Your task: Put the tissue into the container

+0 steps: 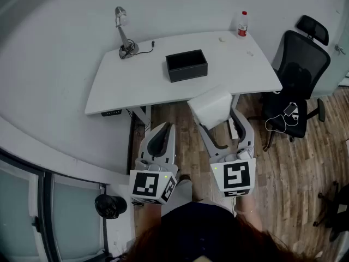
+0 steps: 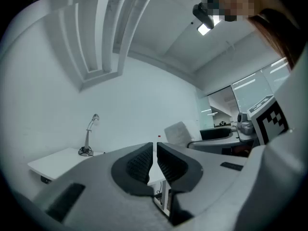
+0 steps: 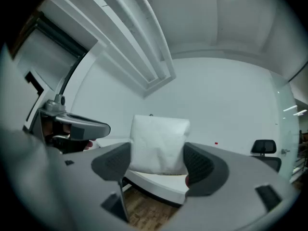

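The carrying step is in hand. The right gripper (image 1: 215, 121) has its jaws spread wide and clamped on the tissue (image 1: 209, 105), a white folded pack pressed between both pads and held in the air at the desk's (image 1: 125, 86) near edge. The black container (image 1: 186, 65) stands open-topped on the desk, at about eleven o'clock from the tissue and well apart from it. The left gripper (image 1: 161, 130) hangs at nine o'clock of the right one, jaws together on nothing. Next, the tissue likely needs carrying forward over the container's mouth, lowering inside, and only then releasing.
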`<state>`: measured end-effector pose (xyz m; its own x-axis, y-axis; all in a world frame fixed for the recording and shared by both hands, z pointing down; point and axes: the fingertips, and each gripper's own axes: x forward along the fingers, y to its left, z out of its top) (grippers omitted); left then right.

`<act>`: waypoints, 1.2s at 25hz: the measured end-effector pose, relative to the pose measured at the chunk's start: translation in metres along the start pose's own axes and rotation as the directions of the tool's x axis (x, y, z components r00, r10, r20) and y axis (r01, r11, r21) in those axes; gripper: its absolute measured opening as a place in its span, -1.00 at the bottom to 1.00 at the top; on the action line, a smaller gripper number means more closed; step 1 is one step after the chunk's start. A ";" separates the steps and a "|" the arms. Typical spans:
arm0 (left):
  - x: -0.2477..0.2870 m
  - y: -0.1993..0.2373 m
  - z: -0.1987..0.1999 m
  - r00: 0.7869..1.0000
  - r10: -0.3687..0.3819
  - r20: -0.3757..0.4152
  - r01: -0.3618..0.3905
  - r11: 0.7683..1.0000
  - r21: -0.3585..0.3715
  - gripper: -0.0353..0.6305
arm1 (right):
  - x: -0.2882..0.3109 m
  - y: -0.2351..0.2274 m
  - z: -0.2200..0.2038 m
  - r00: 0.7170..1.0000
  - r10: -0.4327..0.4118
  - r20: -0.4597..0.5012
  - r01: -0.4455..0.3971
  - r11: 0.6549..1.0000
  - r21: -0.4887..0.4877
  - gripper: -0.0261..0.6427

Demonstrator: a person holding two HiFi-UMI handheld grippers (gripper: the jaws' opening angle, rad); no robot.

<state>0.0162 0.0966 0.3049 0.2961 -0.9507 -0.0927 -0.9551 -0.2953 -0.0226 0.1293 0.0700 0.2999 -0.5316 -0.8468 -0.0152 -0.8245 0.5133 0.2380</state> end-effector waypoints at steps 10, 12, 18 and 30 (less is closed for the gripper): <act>0.016 0.016 -0.009 1.000 -0.020 -0.018 0.019 0.999 -0.033 -0.76 | 0.025 0.005 -0.004 1.000 0.009 -0.022 -0.009 1.000 -0.011 0.16; 0.020 0.020 -0.014 0.999 -0.026 -0.030 0.024 0.999 -0.040 -0.76 | 0.032 0.006 -0.009 1.000 0.010 -0.025 -0.010 1.000 -0.001 0.16; 0.037 0.033 -0.022 0.998 -0.041 -0.045 0.038 0.997 -0.062 -0.76 | 0.055 0.006 -0.014 0.998 0.022 -0.055 -0.023 1.000 -0.010 0.16; 0.075 0.070 -0.027 0.996 -0.074 -0.046 0.069 0.993 -0.098 -0.76 | 0.105 0.004 -0.018 0.996 0.017 -0.087 -0.019 1.000 -0.020 0.15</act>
<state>-0.0283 0.0018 0.3231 0.3655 -0.9297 -0.0454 -0.9273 -0.3679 0.0683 0.0731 -0.0196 0.3164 -0.5267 -0.8469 0.0731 -0.8103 0.5262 0.2578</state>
